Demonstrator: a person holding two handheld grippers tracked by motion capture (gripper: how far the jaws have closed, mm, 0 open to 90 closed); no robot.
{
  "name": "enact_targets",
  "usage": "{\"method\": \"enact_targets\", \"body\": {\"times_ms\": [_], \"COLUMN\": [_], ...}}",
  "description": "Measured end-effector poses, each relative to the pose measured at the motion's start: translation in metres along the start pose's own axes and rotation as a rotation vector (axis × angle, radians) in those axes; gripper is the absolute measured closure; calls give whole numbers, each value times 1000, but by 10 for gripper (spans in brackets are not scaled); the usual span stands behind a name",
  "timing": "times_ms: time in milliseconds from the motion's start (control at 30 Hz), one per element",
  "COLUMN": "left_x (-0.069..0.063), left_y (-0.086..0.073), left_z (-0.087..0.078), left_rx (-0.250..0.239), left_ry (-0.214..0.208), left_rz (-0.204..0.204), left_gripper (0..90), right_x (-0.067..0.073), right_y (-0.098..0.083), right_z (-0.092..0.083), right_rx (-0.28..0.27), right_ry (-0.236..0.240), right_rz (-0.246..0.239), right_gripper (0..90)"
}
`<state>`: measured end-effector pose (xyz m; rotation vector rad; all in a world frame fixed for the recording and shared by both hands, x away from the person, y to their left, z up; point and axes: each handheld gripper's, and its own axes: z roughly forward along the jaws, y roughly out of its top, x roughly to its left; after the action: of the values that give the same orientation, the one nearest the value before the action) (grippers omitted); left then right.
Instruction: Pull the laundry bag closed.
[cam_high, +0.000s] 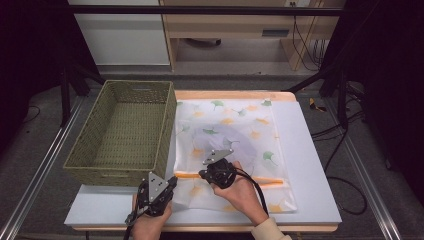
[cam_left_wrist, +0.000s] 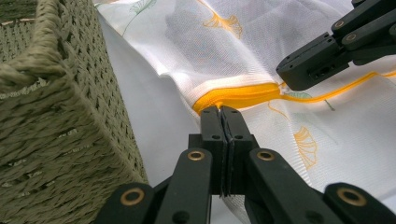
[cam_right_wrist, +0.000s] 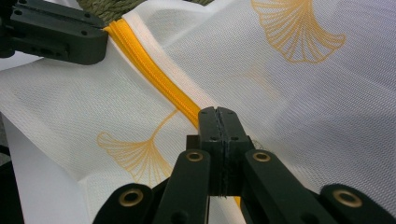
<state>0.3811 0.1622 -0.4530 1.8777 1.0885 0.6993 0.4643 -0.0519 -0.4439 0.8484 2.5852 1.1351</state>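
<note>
A white mesh bag (cam_high: 240, 125) printed with ginkgo leaves lies flat on the white table (cam_high: 307, 155). An orange zipper (cam_high: 267, 180) runs across its near part. My left gripper (cam_high: 173, 180) is shut on the zipper's left end (cam_left_wrist: 233, 95), at the bag's edge beside the basket, and the fabric there is slightly raised. My right gripper (cam_high: 202, 174) is shut on the zipper (cam_right_wrist: 154, 70) a short way to the right. What its jaws pinch there is hidden. In the left gripper view the right gripper (cam_left_wrist: 299, 72) sits on the orange line. A grey shape (cam_high: 227, 140) shows through the mesh.
A woven green basket (cam_high: 120, 175), empty, stands at the table's left with its wall (cam_left_wrist: 56, 116) close to my left gripper. Bare table lies right of the bag and along the front edge. Cables and dark frame legs are on the floor beyond.
</note>
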Motion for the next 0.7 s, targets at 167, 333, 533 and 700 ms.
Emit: {"method": "enact_targets", "body": {"times_ms": [167,333,533,700], "left_x": [3,4,6,5], "left_y": [-1,-1,-2,-3], "left_z": [-2,-2,-2,-2], "left_rx": [-3,-3,-4,-2], "left_ry": [5,5,9,9], "left_rz": [-8,-10,-14,-15], "left_gripper": [892,892,892,892], "right_x": [-3,-7,-13,-15], "right_y": [-3,-6,-12,-14], "right_z": [-1,-3,-6,-8], "right_rx": [4,-1,-3,-8], "right_ry": [-12,-19,-25,-29], "right_rz": [6,10,37,41], "right_gripper": [900,900,900,900]}}
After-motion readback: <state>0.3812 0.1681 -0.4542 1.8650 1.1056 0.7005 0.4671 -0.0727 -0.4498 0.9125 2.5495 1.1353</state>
